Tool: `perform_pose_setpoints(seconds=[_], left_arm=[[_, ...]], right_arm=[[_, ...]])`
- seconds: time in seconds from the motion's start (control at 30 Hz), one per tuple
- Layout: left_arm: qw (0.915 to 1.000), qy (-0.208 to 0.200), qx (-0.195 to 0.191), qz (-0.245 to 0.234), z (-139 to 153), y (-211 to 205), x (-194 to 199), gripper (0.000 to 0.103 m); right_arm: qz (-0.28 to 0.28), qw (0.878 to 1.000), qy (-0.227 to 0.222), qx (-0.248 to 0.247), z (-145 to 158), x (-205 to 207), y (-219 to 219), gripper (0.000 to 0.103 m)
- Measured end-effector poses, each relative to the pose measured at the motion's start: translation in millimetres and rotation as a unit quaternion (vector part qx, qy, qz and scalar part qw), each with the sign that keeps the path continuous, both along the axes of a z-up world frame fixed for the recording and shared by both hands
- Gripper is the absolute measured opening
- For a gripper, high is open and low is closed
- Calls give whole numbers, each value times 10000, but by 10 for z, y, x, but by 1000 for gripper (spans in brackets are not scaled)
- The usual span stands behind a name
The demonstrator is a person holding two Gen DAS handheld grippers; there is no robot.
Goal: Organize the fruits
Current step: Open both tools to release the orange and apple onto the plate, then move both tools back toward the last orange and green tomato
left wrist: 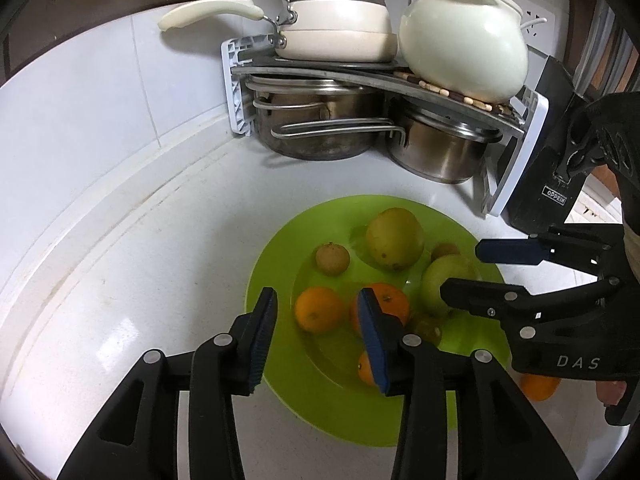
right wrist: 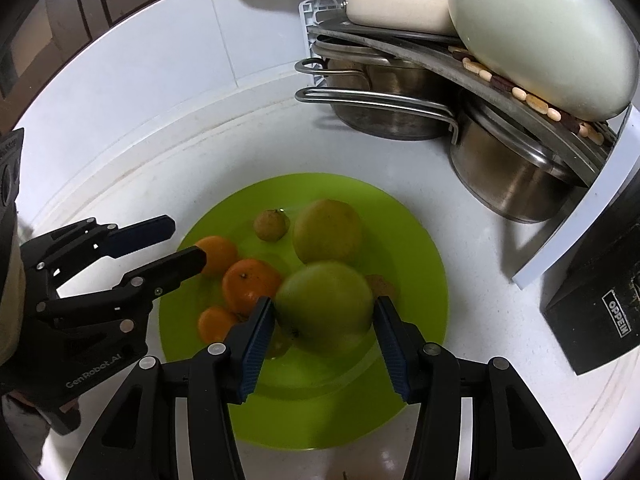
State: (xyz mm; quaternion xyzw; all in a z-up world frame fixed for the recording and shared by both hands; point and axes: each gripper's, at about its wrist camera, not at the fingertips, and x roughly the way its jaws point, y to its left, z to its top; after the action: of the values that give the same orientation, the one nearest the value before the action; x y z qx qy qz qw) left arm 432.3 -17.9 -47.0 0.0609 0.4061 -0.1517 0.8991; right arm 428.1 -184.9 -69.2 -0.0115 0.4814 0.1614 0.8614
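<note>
**Green apple over the plate, left jaws empty**

The right gripper has its jaws partway open around a round green apple. Both blue pads sit at the apple's sides, and it looks gripped, though the fruit is blurred and whether it rests on the round lime-green plastic plate or hangs just above it cannot be told.

The left gripper stands with its jaws moderately open and nothing between the pads; behind them lie two bright orange mandarins on the same plate. A large yellow-green pear-like fruit and a small brownish-green citrus sit toward the plate's far side. One more orange fruit shows just beyond the plate's rim on the white tabletop, partly hidden by the right gripper.

The step in hand looks like setting the apple among the gathered fruit. Next, the right jaws would need to widen over a free patch of plate so the apple does not roll against the mandarins.
</note>
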Motion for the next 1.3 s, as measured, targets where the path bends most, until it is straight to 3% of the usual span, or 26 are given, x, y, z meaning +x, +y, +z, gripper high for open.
perform_pose_setpoints(seconds=[0.5,0.8,0.93,1.0,1.3], left_arm=[[9976,-678,151,39,448,-11,-473,52],[9956,-930,-31,-113,700,-172,-823,62],[9946,-1002,-87,-259,768,-314,-990,68],[9943,-1009,-114,-334,772,-383,-1053,71],[9907,-1126,-146,-753,767,-736,-1281,76]], right_arm=[[-71,9967,-804,54,487,-485,-117,56],[-184,9916,-1277,-9,818,-944,-322,56],[-268,9896,-1410,-28,893,-1097,-432,56],[-331,9883,-1489,-60,927,-1184,-505,62],[-668,9844,-1602,-282,911,-1491,-846,63]])
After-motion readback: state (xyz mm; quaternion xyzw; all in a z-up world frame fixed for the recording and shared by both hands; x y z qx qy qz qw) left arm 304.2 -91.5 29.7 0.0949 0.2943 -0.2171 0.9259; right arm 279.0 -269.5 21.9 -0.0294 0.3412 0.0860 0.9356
